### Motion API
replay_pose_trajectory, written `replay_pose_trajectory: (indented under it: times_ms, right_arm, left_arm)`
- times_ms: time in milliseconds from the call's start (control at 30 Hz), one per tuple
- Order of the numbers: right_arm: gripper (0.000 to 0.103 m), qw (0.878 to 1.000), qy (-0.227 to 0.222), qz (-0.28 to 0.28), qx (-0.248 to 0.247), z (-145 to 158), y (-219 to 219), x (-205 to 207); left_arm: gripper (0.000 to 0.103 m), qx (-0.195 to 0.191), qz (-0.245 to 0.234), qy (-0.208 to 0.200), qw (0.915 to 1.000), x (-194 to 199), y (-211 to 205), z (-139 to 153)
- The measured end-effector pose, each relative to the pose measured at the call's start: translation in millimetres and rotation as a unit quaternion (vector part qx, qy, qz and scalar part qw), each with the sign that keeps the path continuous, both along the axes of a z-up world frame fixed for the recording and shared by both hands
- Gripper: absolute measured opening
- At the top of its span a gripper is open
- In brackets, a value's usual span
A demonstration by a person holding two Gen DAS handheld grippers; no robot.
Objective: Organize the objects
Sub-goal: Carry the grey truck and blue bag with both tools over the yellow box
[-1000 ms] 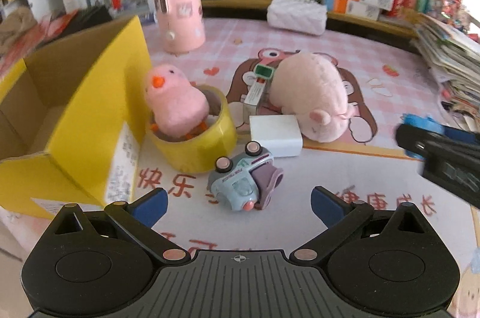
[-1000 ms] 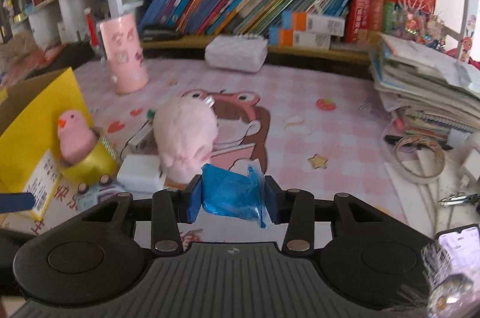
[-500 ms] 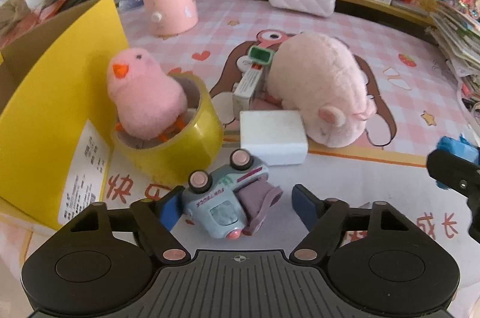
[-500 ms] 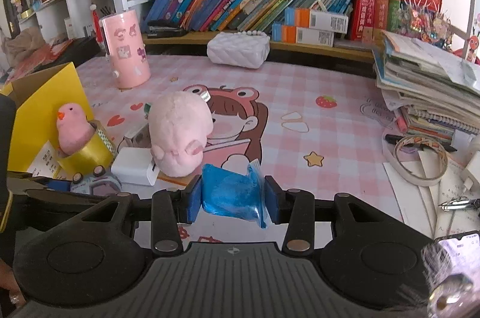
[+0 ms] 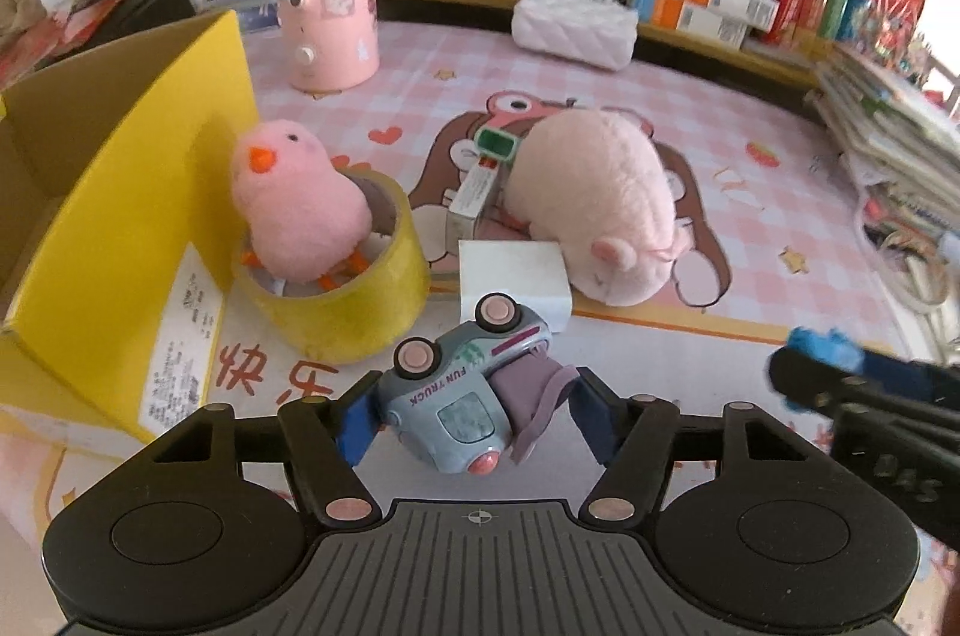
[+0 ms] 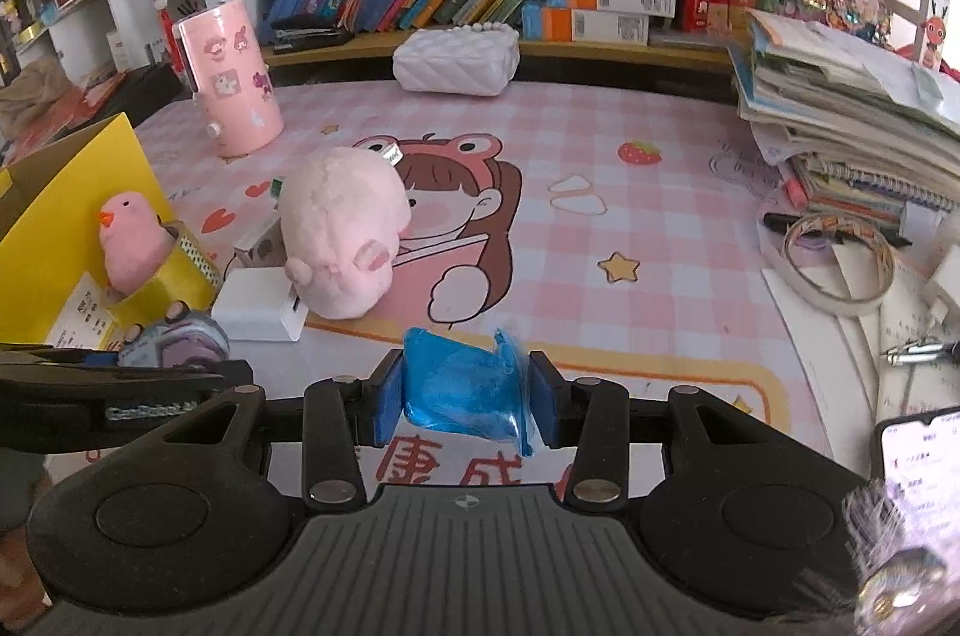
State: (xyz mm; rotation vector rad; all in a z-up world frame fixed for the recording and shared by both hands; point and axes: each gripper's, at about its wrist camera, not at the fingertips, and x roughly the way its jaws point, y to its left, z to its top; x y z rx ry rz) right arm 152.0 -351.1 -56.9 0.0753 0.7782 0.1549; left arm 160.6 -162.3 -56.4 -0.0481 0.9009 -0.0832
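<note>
Your left hand-held gripper (image 5: 471, 423) has just been closing around the overturned toy truck (image 5: 462, 396) on the bench (image 5: 660, 336); its left pad touches. Your right hand-held gripper (image 6: 465, 393) clamps a blue packet (image 6: 462, 384). Beyond sits the pink chick (image 5: 297, 204) in a yellow tape roll (image 5: 354, 312).

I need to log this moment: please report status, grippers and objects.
Left gripper has just been closing around overturned toy truck. Right gripper shut on blue packet. White box close behind truck.

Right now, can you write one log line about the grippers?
left gripper: closing around toy truck, on its side | right gripper: shut on blue packet | yellow box: open
</note>
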Motion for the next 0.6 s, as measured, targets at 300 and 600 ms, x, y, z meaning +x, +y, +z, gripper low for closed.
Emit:
replay_pose_trajectory:
  times_ms: [300, 600]
  right_arm:
    - [0.040, 1.000, 0.015, 0.011, 0.002, 0, 26, -10]
    - [0.040, 1.000, 0.008, 0.024, -0.004, 8, 70, -23]
  left_arm:
    - [0.066, -0.026, -0.003, -0.027, 0.9993, -28, 27, 22]
    - [0.066, -0.037, -0.013, -0.052, 0.9979, -54, 62, 33]
